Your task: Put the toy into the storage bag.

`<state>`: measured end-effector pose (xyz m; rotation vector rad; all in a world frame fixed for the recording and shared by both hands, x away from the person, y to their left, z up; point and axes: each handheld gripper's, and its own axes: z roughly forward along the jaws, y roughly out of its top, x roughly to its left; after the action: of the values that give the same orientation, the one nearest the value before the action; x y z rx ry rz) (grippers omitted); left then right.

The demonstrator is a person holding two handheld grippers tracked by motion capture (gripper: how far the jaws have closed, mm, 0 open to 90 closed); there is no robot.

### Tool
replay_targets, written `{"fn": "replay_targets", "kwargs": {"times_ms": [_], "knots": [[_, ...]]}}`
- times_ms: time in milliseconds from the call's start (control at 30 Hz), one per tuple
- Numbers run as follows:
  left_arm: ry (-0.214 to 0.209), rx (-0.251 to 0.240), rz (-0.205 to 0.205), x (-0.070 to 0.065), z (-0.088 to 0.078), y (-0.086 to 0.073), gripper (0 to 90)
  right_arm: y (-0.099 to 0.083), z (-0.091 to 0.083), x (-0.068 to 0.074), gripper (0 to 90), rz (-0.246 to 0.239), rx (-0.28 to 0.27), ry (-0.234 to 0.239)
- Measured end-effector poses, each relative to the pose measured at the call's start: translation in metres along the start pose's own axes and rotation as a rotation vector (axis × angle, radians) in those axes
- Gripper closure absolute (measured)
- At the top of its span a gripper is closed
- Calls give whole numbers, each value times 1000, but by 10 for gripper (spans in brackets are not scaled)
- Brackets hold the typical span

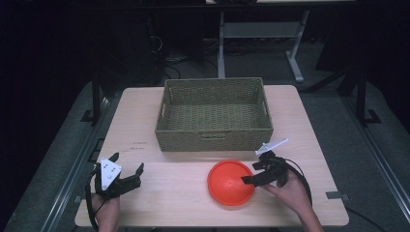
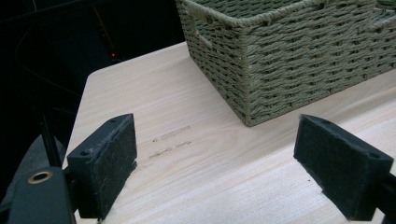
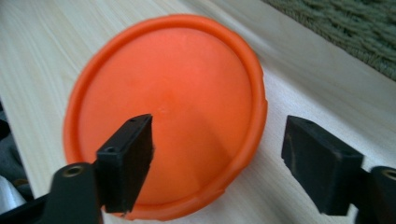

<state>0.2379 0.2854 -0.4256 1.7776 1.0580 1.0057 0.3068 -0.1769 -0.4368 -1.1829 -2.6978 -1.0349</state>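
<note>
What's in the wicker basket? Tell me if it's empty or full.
Empty. The high view shows the basket with bare woven floor and nothing in it; the orange bowl sits outside.

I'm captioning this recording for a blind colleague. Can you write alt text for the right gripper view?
An orange bowl lies on a light wooden table, seen close up, with its rim between the right gripper's two open black fingers. One finger is over the bowl, the other beside it above the table. A green woven basket edges the top right corner.
</note>
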Motion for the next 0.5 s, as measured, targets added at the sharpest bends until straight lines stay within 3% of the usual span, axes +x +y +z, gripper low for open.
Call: {"fn": "replay_targets", "kwargs": {"times_ms": [33, 233, 500], "knots": [[-2, 3, -1, 0, 0, 0, 127, 0, 3, -5, 313, 15, 10, -1], [-5, 7, 3, -1, 0, 0, 127, 0, 11, -9, 380, 38, 40, 7], [-4, 8, -3, 0, 0, 0, 127, -2, 14, -9, 525, 34, 56, 7]]}}
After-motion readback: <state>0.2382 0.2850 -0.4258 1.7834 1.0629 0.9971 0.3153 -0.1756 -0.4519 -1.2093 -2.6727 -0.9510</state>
